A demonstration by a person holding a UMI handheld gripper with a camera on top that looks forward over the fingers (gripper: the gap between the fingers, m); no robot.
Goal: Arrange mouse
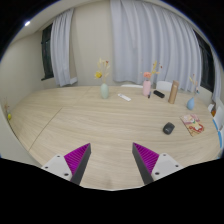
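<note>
- My tool (111,160) hangs above the near part of the worktop (80,120), its fingers spread apart with nothing between them.
- The mouse (168,128) is the small dark shape well beyond the fingers, off to the right, lying flat on the wood beside a pinkish item (193,125) I cannot identify.
- I judge it light, rigid and smooth-shelled, so it may slip or skate if I nudge it.
- I would take it across its two long sides near the middle, low on the body, where the pads get flat contact.
- A vase (104,90) and some bottles (160,90) stand farther back, clear of that path.
</note>
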